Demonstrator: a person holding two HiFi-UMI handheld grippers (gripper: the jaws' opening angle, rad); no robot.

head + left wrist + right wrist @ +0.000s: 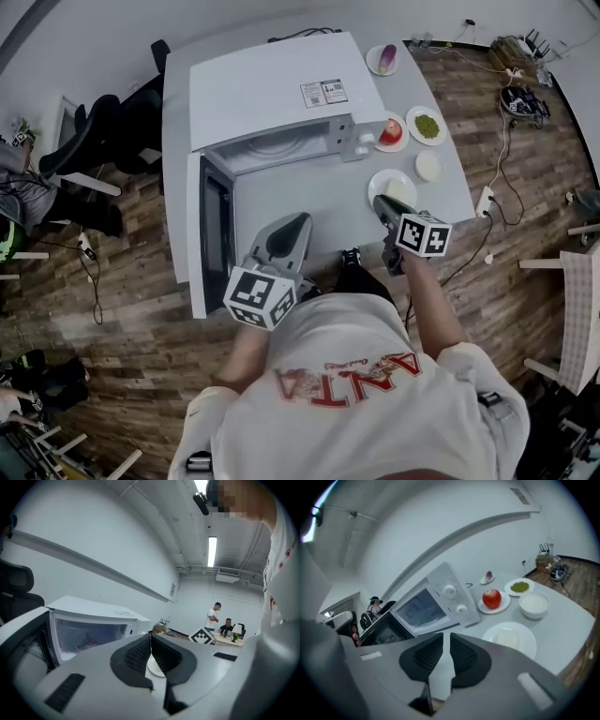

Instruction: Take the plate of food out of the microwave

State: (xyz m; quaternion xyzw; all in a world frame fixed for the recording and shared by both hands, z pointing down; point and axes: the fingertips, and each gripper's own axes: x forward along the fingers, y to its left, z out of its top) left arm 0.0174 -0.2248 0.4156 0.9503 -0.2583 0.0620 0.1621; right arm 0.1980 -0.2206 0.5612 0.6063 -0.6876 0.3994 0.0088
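Left gripper (150, 645) closed | its view alone shows dark shape (86, 643) inside microwave (96, 613)

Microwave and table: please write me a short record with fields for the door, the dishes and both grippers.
microwave: on the table, door open
dishes beside it: apple on plate, green food plate, white bowl, pale food plate
left gripper: jaws together, empty
right gripper: jaws slightly apart, nothing between

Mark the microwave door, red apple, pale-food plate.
Open white microwave door (217, 225), head view, window glass.
Round red apple (491, 598), right gripper view, centre.
White plate of pale food (528, 637), right gripper view, rim.
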